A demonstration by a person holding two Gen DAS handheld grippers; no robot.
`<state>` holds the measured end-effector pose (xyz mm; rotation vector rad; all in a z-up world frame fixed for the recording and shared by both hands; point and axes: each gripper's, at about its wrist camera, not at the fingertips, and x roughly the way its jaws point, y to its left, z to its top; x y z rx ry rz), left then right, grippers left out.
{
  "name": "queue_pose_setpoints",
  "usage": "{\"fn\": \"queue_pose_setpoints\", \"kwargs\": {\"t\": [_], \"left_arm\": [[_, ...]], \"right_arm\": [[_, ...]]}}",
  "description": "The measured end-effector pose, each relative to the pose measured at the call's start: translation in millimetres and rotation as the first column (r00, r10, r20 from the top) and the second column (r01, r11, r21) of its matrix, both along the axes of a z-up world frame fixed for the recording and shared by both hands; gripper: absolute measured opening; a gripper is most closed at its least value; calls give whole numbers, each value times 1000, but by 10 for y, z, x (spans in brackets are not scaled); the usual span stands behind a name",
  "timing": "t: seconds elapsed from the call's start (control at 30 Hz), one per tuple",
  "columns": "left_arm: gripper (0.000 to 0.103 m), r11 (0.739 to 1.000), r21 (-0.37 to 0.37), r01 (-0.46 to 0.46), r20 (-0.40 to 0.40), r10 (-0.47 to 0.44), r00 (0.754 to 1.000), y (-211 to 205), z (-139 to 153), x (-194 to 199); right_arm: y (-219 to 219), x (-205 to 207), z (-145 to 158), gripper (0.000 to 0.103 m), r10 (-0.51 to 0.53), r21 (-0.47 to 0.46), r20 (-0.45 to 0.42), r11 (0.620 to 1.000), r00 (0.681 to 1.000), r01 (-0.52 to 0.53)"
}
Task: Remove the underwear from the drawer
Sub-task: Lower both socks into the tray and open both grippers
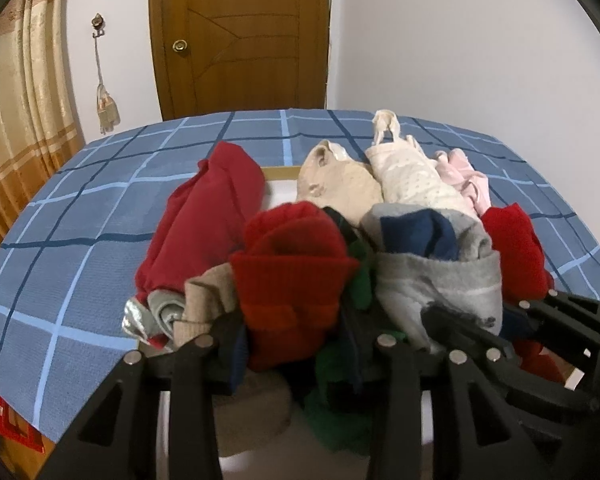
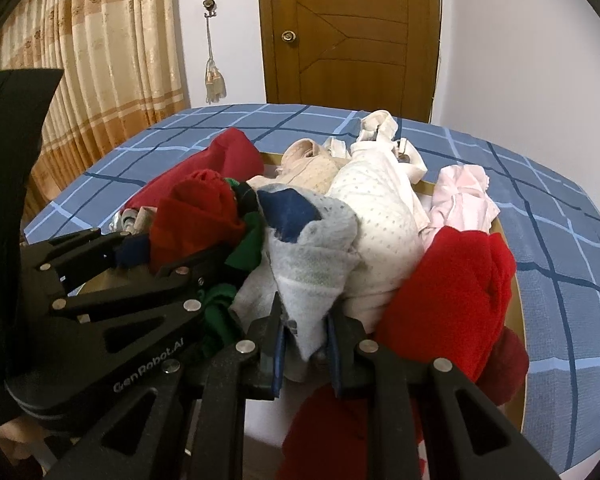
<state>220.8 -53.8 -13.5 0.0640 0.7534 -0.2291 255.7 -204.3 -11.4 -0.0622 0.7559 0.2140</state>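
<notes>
Right gripper [image 2: 306,336]: jaws clamped on grey underwear [image 2: 312,264] in the drawer [image 2: 516,308]. Left gripper [image 1: 300,344]: jaws part open around a red garment [image 1: 296,276], contact unclear; it sits left of the right jaws.

A bed [image 1: 80,240] covered in a blue checked sheet fills the middle ground. Behind it stands a closed brown wooden door [image 1: 240,36] with a round brass knob [image 1: 180,46], set in a white wall [image 1: 460,40]. To the left hang beige patterned curtains [image 2: 112,48], and a tasselled cord [image 2: 214,80] dangles from a wall hook [image 2: 209,2].
</notes>
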Motion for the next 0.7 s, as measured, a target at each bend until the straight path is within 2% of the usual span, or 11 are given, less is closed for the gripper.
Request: {"fn": "queue_pose_setpoints", "kwargs": {"t": [0.2, 0.33, 0.5, 0.57, 0.7], "left_arm": [[55, 1000, 9, -10, 14, 9, 1000, 12, 20, -106], [71, 1000, 12, -16, 3, 16, 1000, 28, 31, -147], [82, 999, 16, -41, 7, 41, 999, 78, 33, -237], [91, 999, 9, -42, 10, 42, 999, 107, 48, -266], [101, 999, 0, -45, 25, 44, 999, 135, 113, -332]], "right_arm": [[-58, -124, -17, 23, 6, 33, -26, 999, 1000, -5], [-53, -224, -15, 25, 10, 8, -25, 1000, 1000, -10], [55, -381, 33, 47, 39, -65, 4, 997, 999, -38], [79, -453, 57, 48, 33, -90, 26, 995, 999, -31], [20, -566, 123, 49, 24, -49, 55, 999, 998, -21]]}}
